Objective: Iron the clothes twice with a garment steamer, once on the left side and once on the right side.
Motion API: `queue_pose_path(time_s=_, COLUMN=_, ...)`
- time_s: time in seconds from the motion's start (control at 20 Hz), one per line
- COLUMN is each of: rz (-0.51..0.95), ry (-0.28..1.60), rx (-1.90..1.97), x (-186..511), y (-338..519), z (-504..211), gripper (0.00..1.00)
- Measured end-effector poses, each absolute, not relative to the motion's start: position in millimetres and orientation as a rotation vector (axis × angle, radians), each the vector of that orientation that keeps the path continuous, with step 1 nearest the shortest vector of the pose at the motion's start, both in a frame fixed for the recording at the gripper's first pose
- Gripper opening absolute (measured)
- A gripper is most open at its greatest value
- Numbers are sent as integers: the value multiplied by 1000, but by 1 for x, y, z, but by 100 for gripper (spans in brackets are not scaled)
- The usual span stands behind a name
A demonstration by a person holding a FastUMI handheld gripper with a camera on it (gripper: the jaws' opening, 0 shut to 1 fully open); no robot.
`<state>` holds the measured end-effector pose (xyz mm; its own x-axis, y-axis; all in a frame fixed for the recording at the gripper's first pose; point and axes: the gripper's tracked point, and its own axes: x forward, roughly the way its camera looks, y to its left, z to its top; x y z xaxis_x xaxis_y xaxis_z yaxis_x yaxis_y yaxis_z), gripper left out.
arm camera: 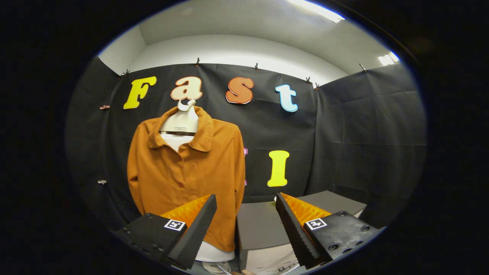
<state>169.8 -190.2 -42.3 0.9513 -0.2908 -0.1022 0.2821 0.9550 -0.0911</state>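
Mount: the fisheye camera rides on the gripper [246,214] and looks forward along its two fingers, which stand parted with nothing between them.
Heading: level to slightly upward, toward the booth's black cloth back wall [263,126]; white ceiling with a strip light [315,10] at 1 o'clock.
Nearness: well back from the wall; the grey box-shaped cabinet with a flat top [263,229] sits just ahead of the fingers, at 6 o'clock.
Framing: the rust-orange collared button shirt on a white hanger form [187,172] hangs at 9 to 10 o'clock, beyond the left finger [195,229].
Side reach: the right cloth wall [374,133] fills 3 o'clock.
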Motion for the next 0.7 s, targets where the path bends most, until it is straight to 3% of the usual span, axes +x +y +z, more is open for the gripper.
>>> queue_pose_path(time_s=0.7, rz=-330, ry=352, rx=-5, x=273, y=-380, z=-140, gripper=98)
